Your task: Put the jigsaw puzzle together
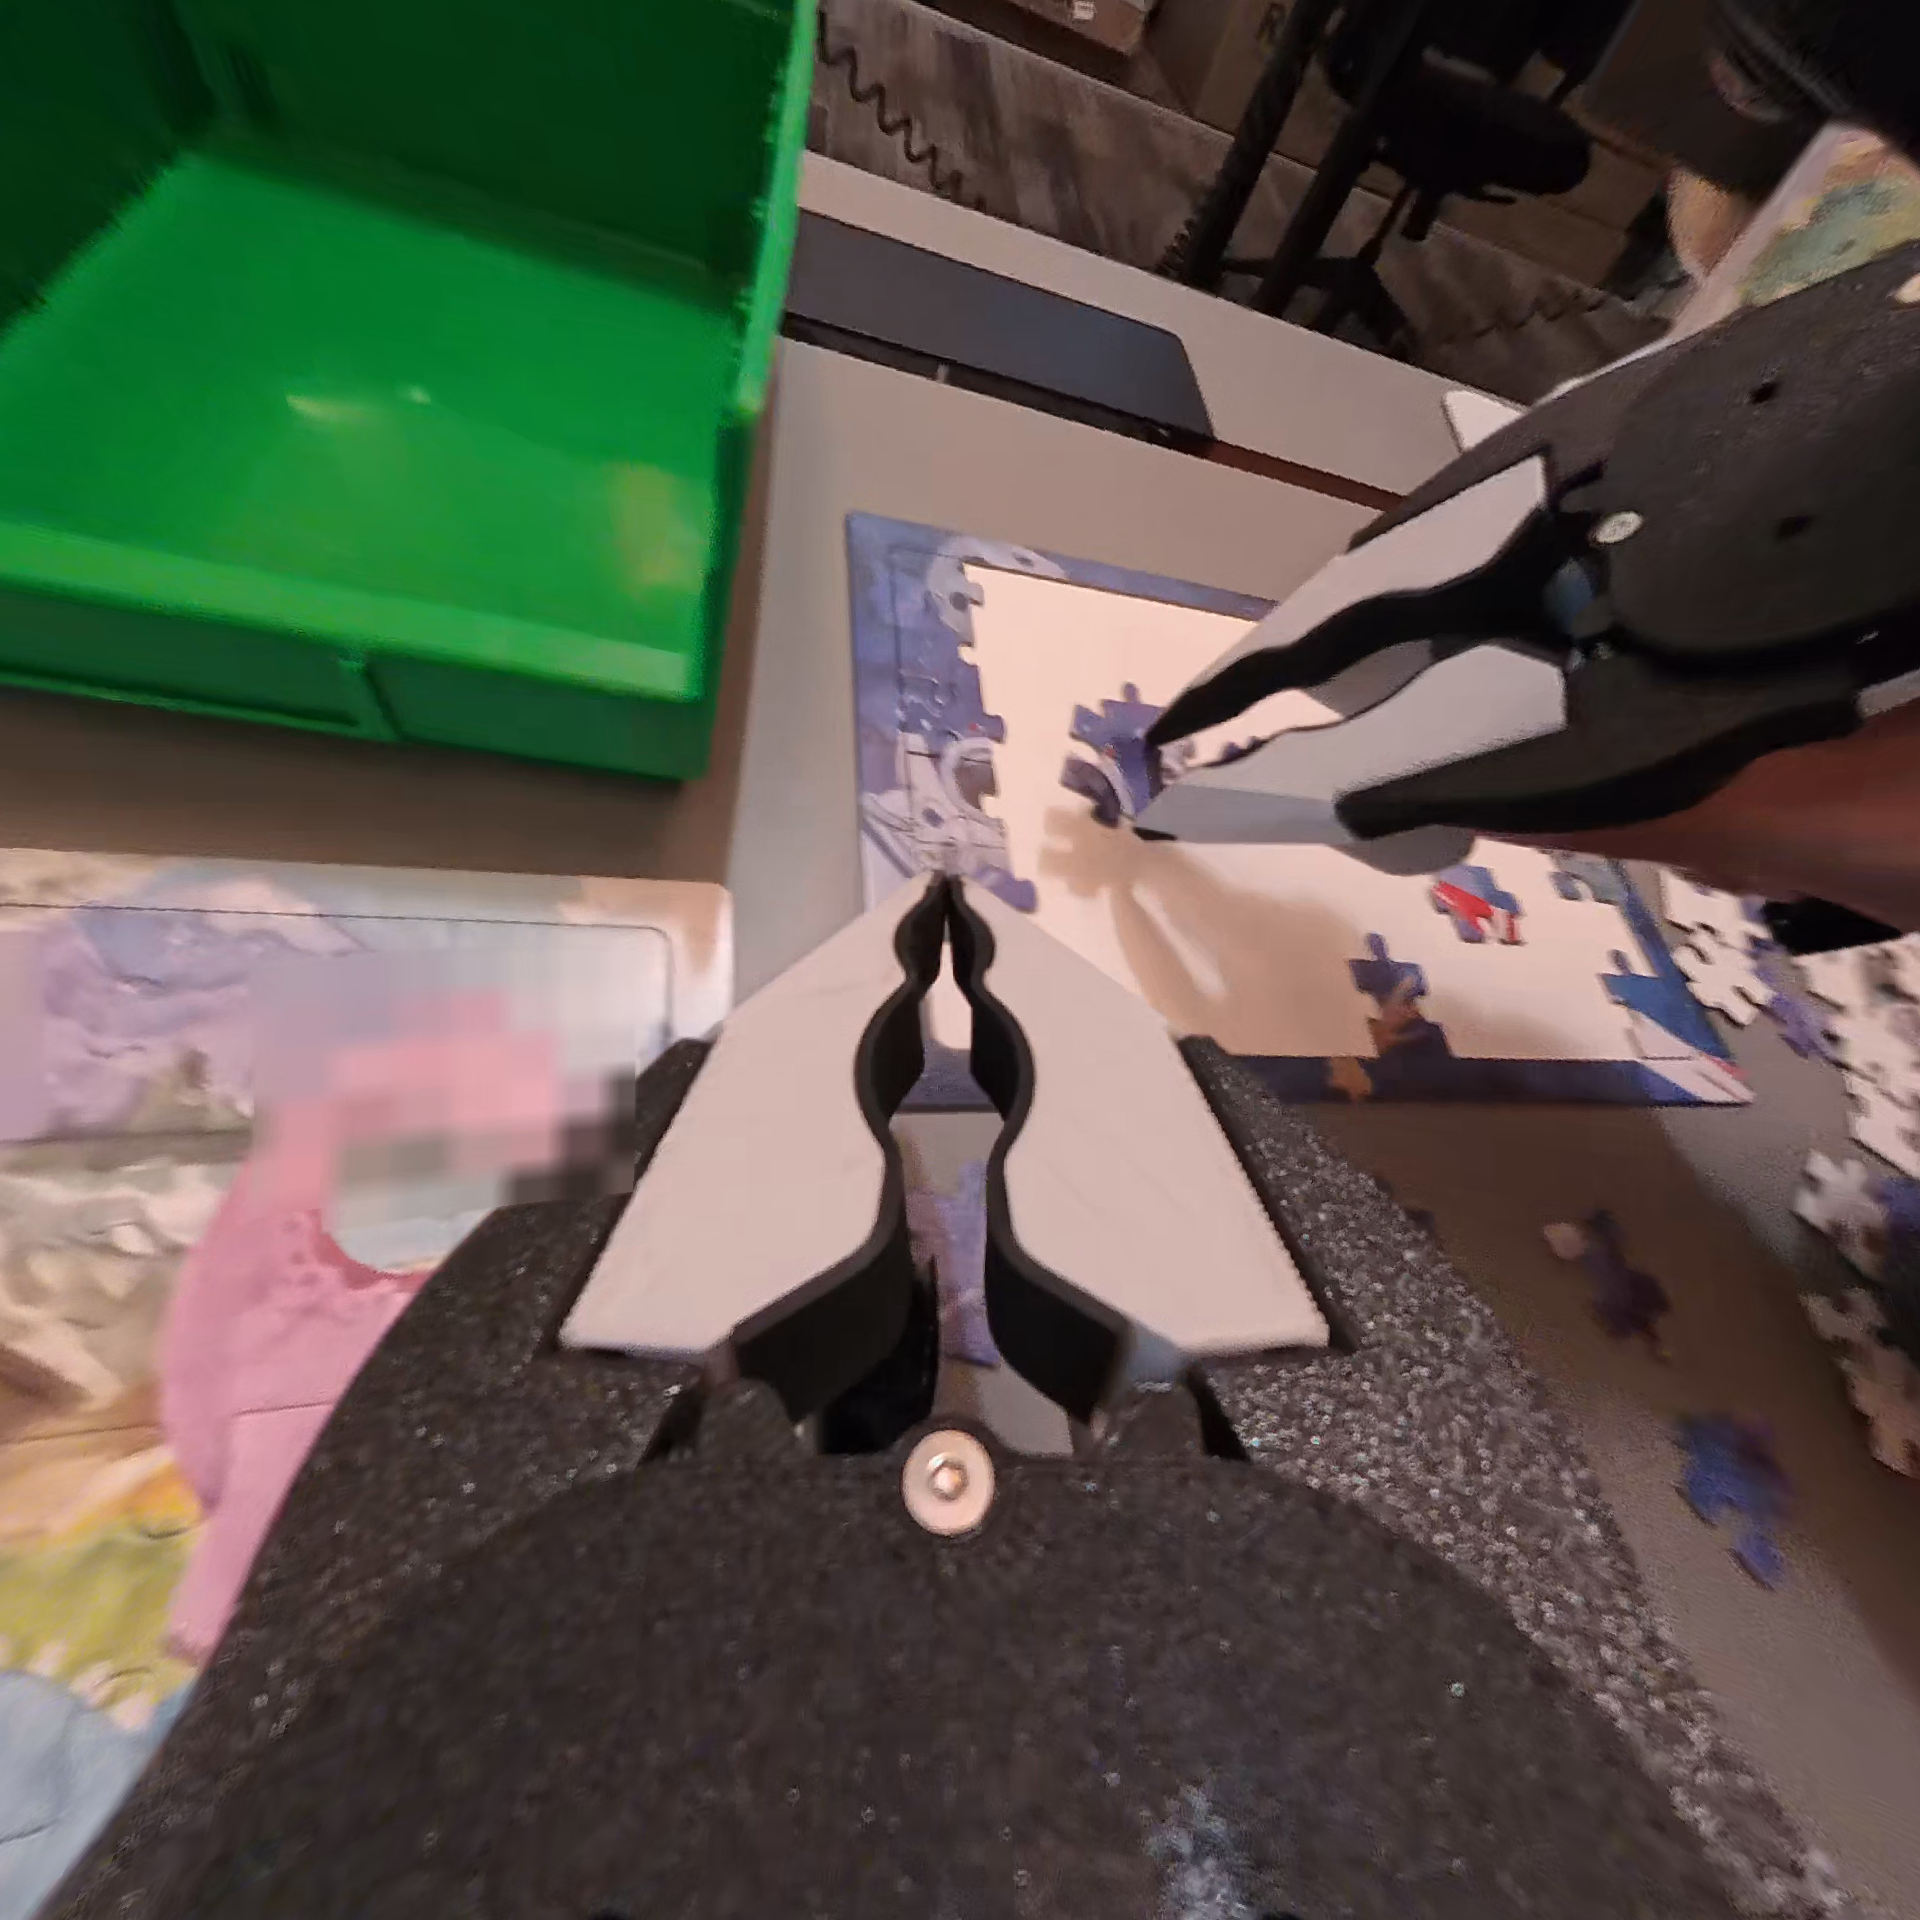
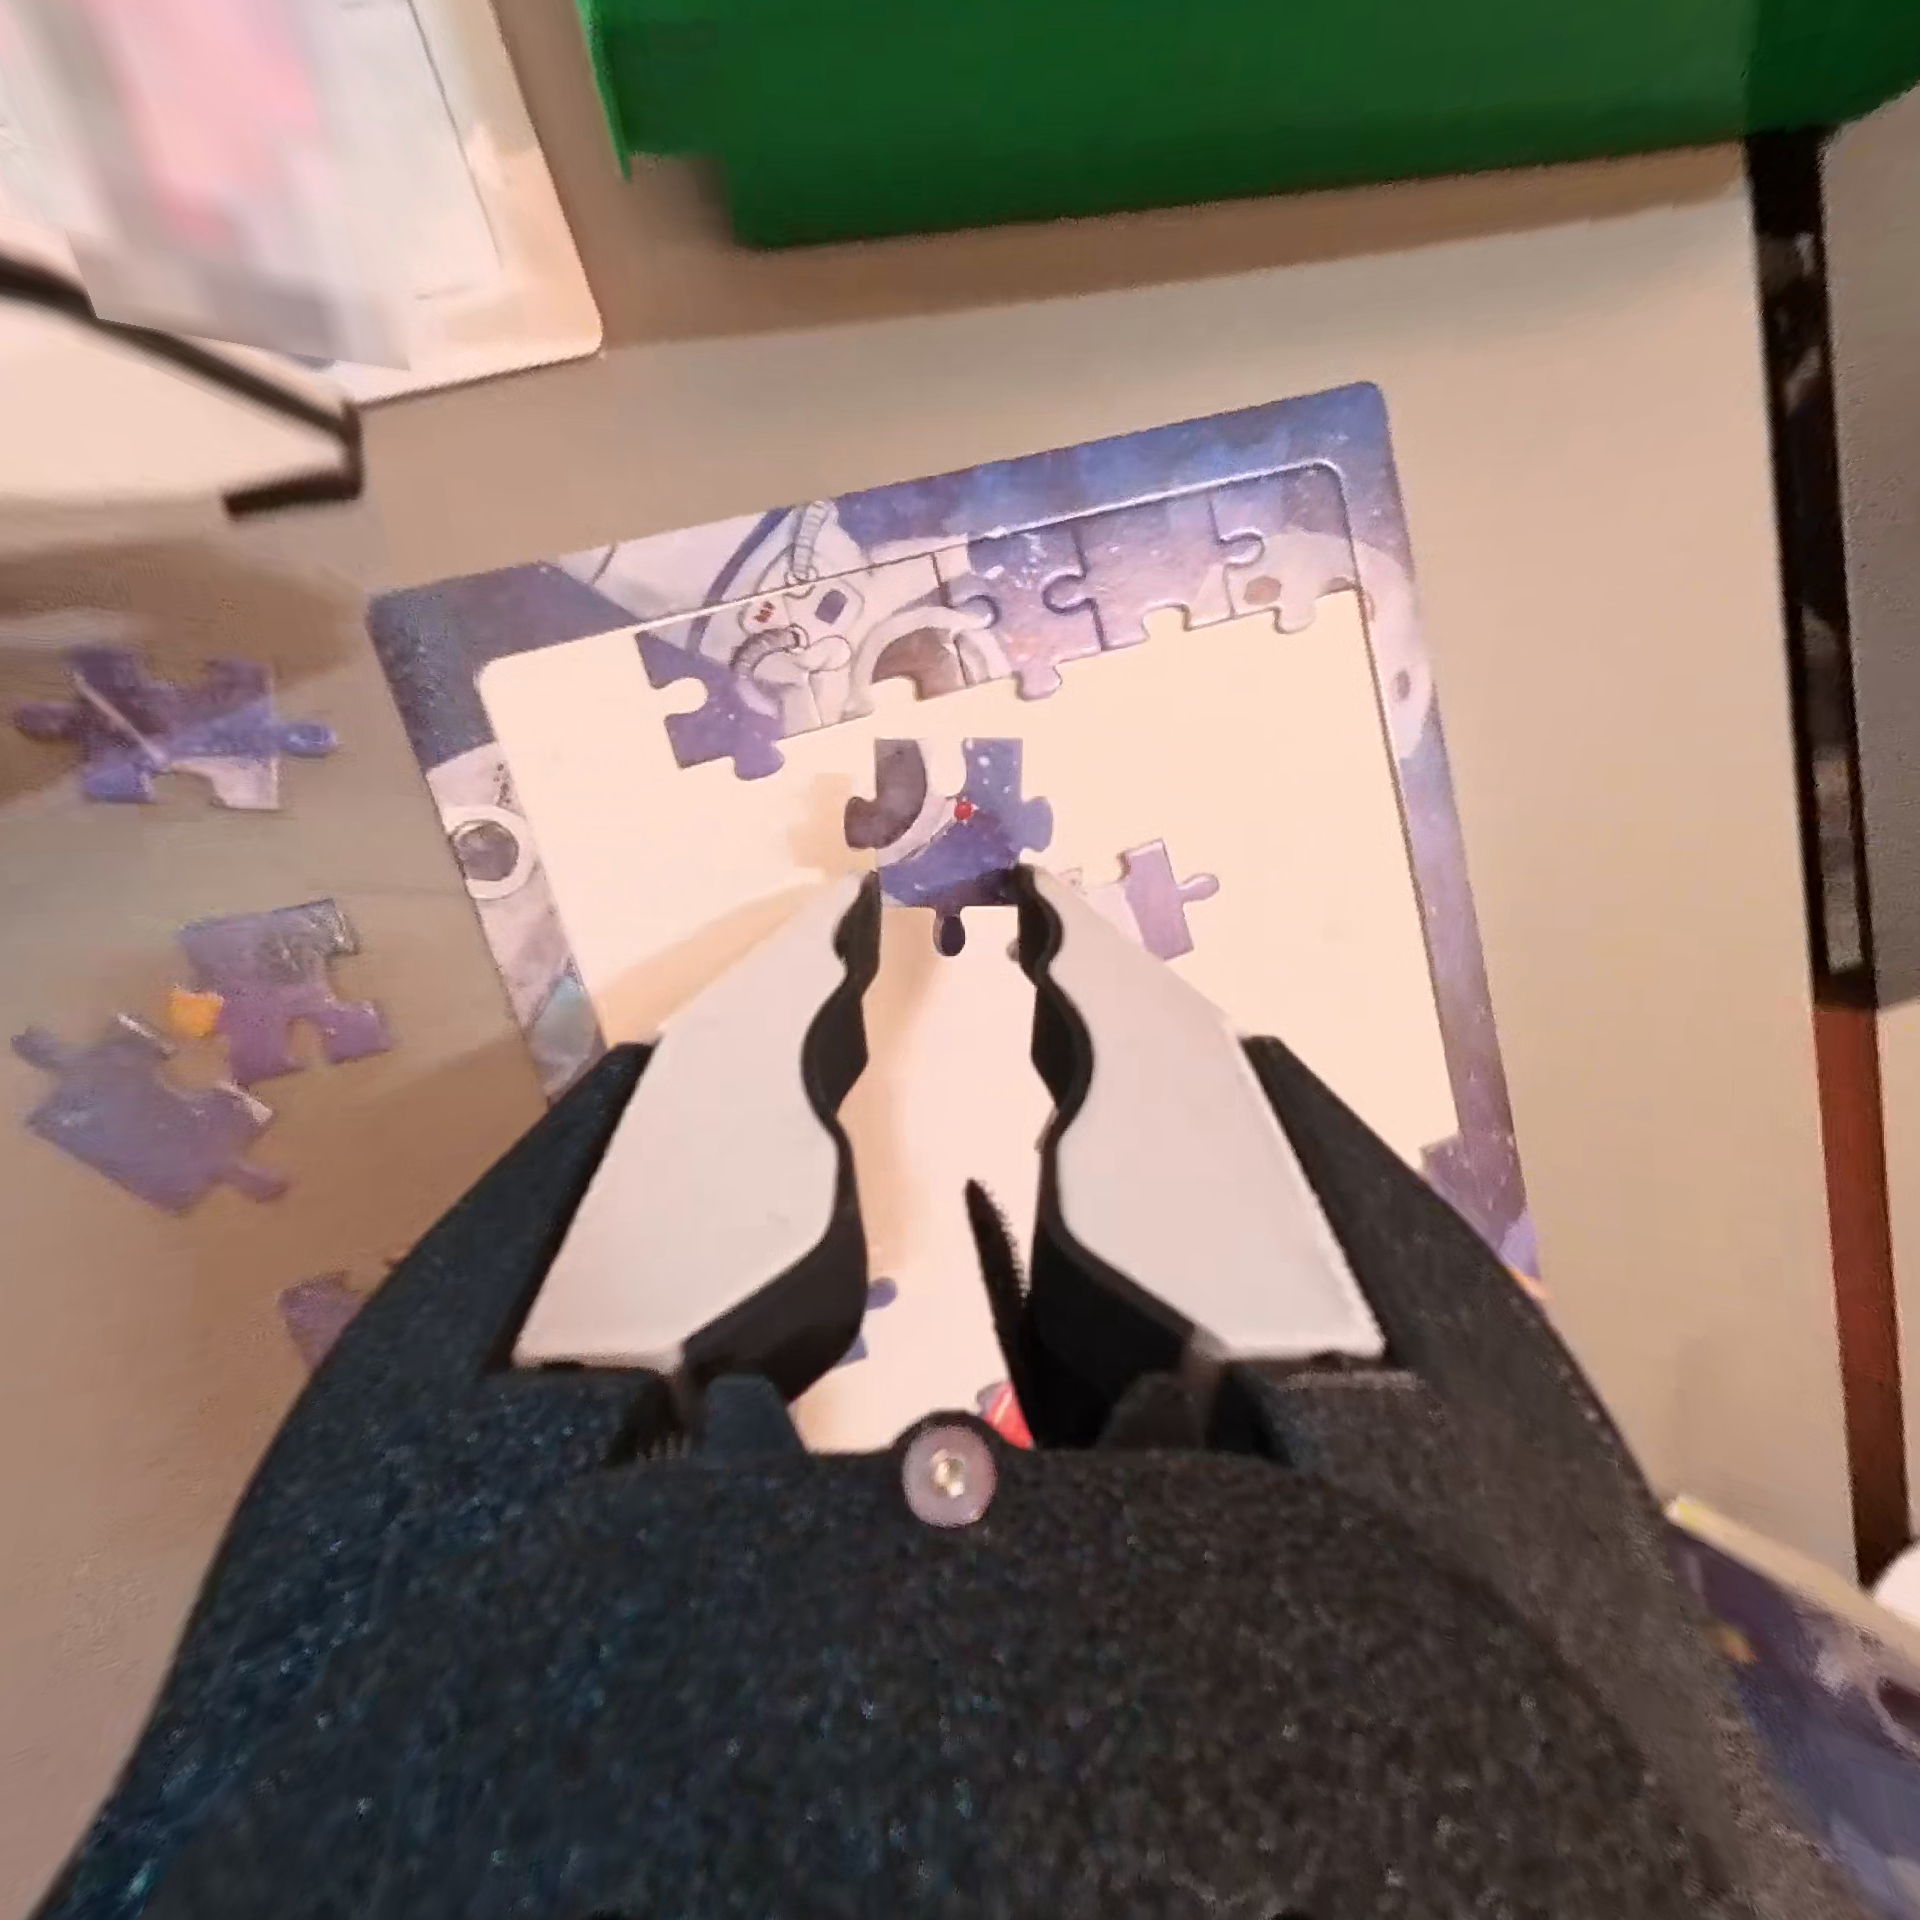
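At the left of the tabletop (image 2: 1039, 343) lies a pastel picture board (image 1: 312, 1039), partly mosaicked over; nothing on it is to be read. Behind it, toward the far edge, stands an open green bin (image 1: 364, 416), apparently empty. The left gripper (image 1: 945, 888) hovers just over the near-left border of the puzzle tray (image 2: 1413, 779), its fingers (image 1: 790, 1143) pressed together with nothing between them, likely parked to steady the tray or simply waiting. Inside the tray a row of joined pieces (image 2: 1039, 613) runs along one border, the rest of the cream base mostly bare. The right gripper (image 2: 945, 883) pinches a blue space-themed piece (image 2: 940, 821) by its near edge, held just short of that row, probably so its tabs can be lined up before pressing in. Loose pieces (image 2: 281, 987) lie scattered beside the tray. No legible brand or writing shows.
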A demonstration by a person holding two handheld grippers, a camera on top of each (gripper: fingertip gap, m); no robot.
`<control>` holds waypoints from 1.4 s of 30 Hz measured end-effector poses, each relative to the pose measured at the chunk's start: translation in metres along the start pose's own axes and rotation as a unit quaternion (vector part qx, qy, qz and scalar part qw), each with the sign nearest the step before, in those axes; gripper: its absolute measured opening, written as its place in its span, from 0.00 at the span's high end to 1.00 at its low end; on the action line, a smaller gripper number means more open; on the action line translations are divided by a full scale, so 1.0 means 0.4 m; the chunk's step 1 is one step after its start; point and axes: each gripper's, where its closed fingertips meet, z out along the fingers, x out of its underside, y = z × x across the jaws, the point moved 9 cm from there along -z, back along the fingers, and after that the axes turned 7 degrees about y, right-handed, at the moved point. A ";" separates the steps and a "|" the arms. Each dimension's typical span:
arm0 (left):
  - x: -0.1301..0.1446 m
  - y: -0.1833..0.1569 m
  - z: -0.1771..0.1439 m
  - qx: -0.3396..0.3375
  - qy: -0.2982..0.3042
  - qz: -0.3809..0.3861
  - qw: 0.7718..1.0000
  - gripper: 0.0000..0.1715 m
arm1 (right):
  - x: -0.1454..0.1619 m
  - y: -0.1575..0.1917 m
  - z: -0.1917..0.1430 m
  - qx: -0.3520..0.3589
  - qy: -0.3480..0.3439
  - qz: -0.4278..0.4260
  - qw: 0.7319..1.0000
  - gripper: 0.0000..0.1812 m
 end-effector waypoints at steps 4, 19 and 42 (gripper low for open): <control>0.012 0.010 0.017 -0.003 0.018 -0.022 1.000 1.00 | -0.004 -0.023 0.036 -0.039 0.013 -0.011 0.999 0.86; 0.012 -0.008 0.090 -0.018 0.122 0.024 0.992 1.00 | -0.008 -0.019 0.024 -0.072 -0.015 0.238 0.969 0.86; 0.037 -0.016 0.101 -0.017 0.151 0.043 0.988 1.00 | -0.016 -0.002 0.052 -0.046 0.031 0.241 0.969 0.85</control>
